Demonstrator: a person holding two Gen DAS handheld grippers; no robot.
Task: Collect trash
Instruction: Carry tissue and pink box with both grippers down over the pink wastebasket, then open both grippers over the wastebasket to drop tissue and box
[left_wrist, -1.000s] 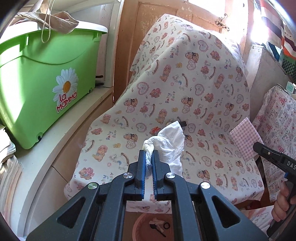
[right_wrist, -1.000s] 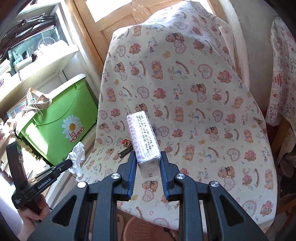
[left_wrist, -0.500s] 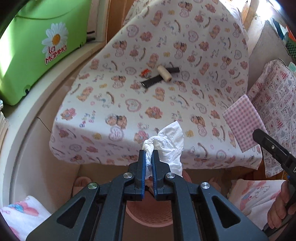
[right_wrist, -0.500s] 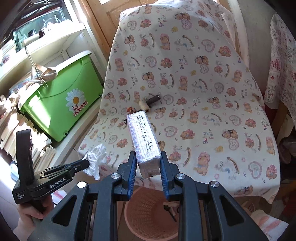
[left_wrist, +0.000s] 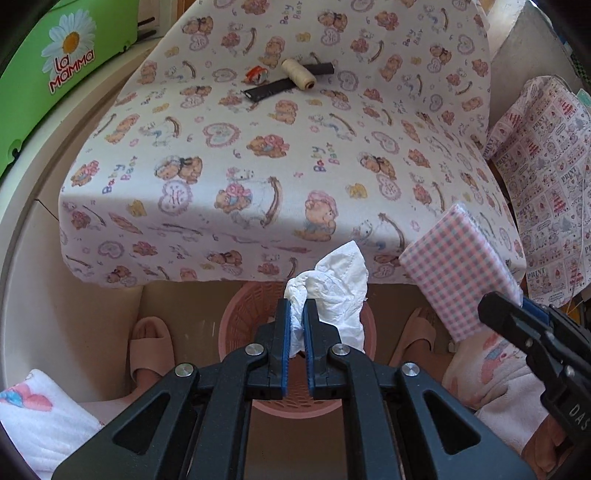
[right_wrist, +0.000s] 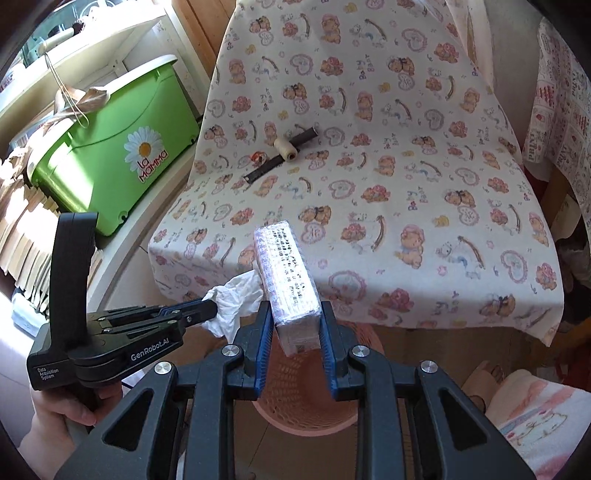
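The left claw (left_wrist: 295, 325) grips a crumpled tissue (left_wrist: 332, 291) above the pink basket (left_wrist: 236, 325). The right claw (right_wrist: 295, 325) grips a wrapped packet (right_wrist: 286, 273) above the same basket, just beside the tissue.

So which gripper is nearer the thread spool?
Hard to call: both grippers, left and right, hang beyond the seat's front edge above the basket, well short of the spool.
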